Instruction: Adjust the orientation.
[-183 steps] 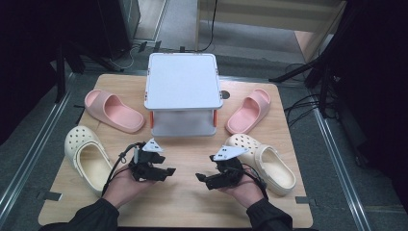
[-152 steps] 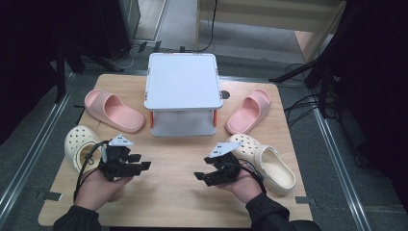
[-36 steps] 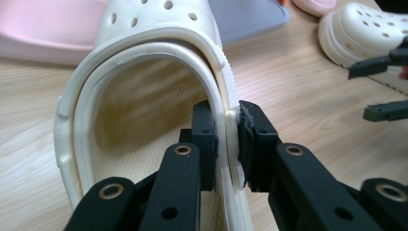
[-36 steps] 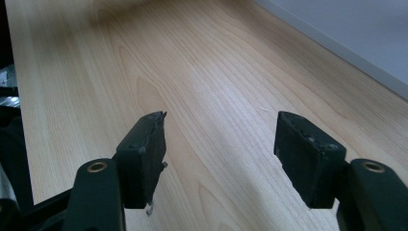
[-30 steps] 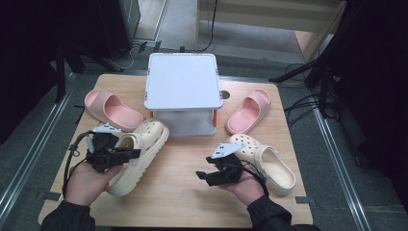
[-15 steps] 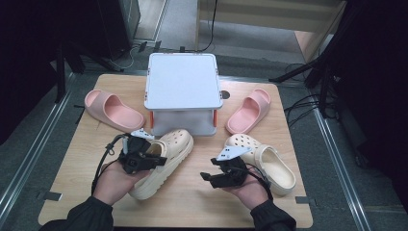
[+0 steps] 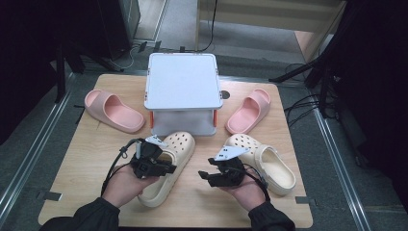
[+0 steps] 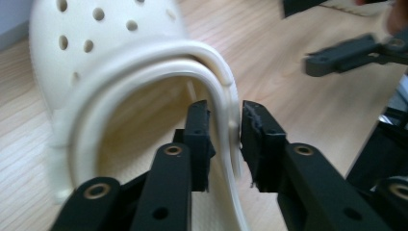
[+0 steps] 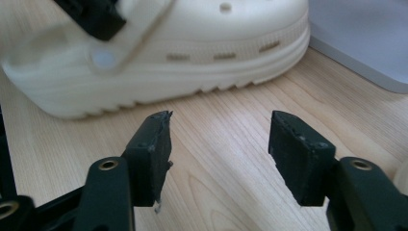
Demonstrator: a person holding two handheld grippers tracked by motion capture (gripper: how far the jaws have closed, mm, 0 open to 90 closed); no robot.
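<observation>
A cream clog (image 7: 179, 146) lies on the wooden table (image 7: 91, 159) in front of the white box, toe toward the box. My left gripper (image 7: 167, 169) straddles its heel-side rim (image 8: 226, 120); its jaws have just been opening, and the pads stand close on either side of the rim without pressing it. My right gripper (image 7: 203, 174) hovers open just right of that clog, with nothing between its fingers (image 9: 219, 144). Its jaws have just been closing a little. The clog's ribbed sole side (image 9: 192, 53) lies just beyond its jaws. The second cream clog (image 7: 267, 163) rests by the right hand.
A white lidded box (image 7: 182, 86) stands at the table's back centre. One pink slide (image 7: 113, 110) lies to its left, another (image 7: 248, 110) to its right. The right gripper's jaw (image 8: 346, 53) reaches into the left gripper view. Dark floor and cables surround the table.
My left gripper has carried the cream clog from the left side rightward and down to the table in front of the box. The right gripper has stayed in place.
</observation>
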